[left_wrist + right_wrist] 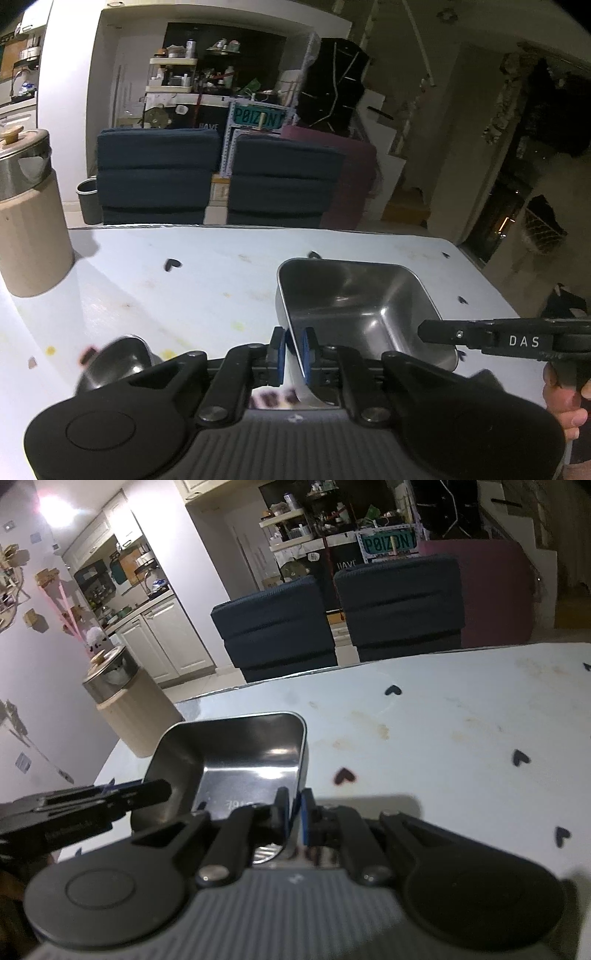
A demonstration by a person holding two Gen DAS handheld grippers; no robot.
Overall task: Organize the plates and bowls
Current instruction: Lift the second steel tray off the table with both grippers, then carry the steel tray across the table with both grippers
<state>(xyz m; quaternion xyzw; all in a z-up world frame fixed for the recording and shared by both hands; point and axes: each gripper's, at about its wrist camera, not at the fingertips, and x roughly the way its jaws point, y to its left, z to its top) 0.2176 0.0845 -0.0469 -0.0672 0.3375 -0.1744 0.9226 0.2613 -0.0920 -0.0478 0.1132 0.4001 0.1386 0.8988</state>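
Tray (354,295) rims in both claws.

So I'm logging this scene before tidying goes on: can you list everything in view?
square steel dish: one, silver, clamped by both grippers on opposite walls
round steel bowl: one, silver, on table at near left
canister: one, beige with steel lid, table's far left corner
table: one, white with dark hearts
chairs: two, dark blue, behind table
left gripper: black, blue pads, shut on dish wall
right gripper: black, shut on other wall
hand: one, at right edge
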